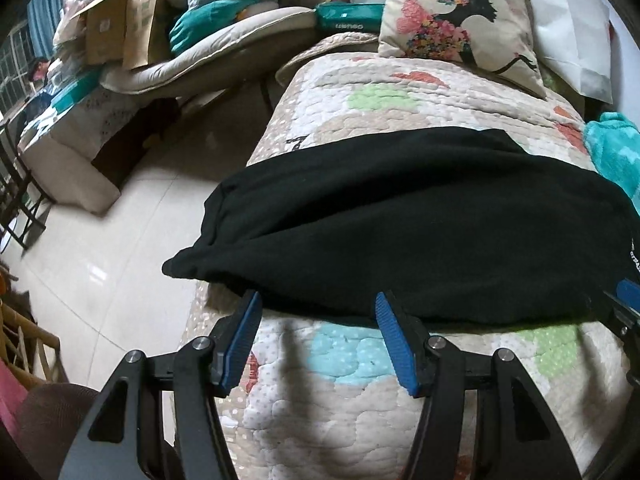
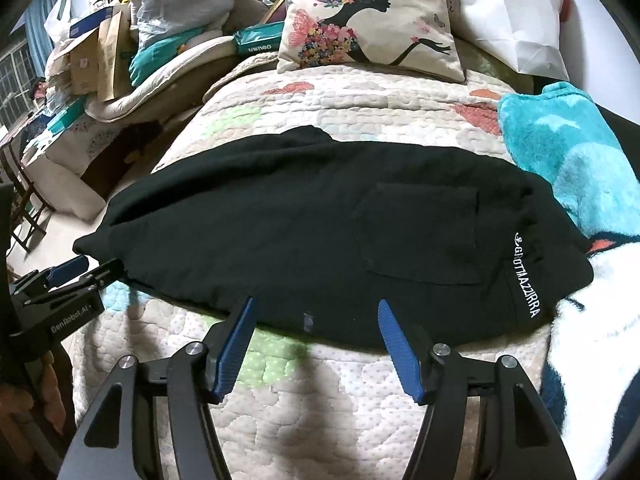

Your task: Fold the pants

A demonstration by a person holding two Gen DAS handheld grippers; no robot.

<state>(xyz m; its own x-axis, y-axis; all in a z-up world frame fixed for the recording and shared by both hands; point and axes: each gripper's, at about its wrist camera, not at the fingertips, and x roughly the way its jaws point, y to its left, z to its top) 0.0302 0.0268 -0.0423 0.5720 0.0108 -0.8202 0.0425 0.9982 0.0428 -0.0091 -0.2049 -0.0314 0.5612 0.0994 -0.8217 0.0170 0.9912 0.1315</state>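
Observation:
Black pants (image 1: 400,220) lie folded lengthwise across a quilted bed, leg end to the left, waistband with white lettering (image 2: 528,276) to the right, a back pocket (image 2: 420,232) facing up. My left gripper (image 1: 318,308) is open, its blue fingertips at the near edge of the pants close to the leg end. My right gripper (image 2: 316,312) is open at the near edge, toward the waist. Neither holds cloth. The left gripper also shows in the right wrist view (image 2: 80,268), and the right gripper's tip shows in the left wrist view (image 1: 628,292).
A patterned quilt (image 2: 320,400) covers the bed. A printed pillow (image 2: 368,20) and a white pillow (image 2: 512,12) lie at the head. A teal towel (image 2: 568,152) lies right of the pants. Tiled floor (image 1: 100,260) and piled boxes (image 1: 120,28) are on the left.

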